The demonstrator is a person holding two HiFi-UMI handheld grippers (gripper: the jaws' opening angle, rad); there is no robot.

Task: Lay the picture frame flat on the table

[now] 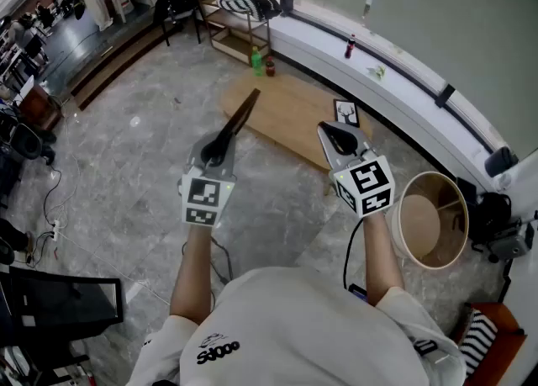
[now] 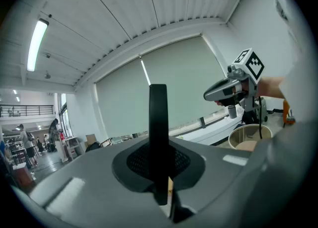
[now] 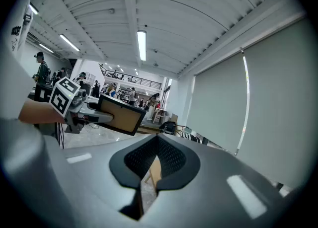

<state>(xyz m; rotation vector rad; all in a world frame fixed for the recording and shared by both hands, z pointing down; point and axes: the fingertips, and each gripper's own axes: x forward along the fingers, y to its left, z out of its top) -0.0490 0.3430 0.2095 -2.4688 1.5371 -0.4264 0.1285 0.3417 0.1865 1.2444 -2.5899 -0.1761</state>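
Left gripper (image 1: pixel 222 144) on picture frame (image 1: pixel 244 112) edge

place: open-plan lab hall | signs: grey tiled floor (image 1: pixel 126 149), tall roller blinds (image 2: pixel 189 83), ceiling strip light (image 3: pixel 141 45), mezzanine railing (image 2: pixel 25 109), loose cables (image 1: pixel 52 199), people (image 2: pixel 22 140) at far benches

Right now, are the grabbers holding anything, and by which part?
The left gripper pinches the picture frame by one edge. The right gripper holds nothing.
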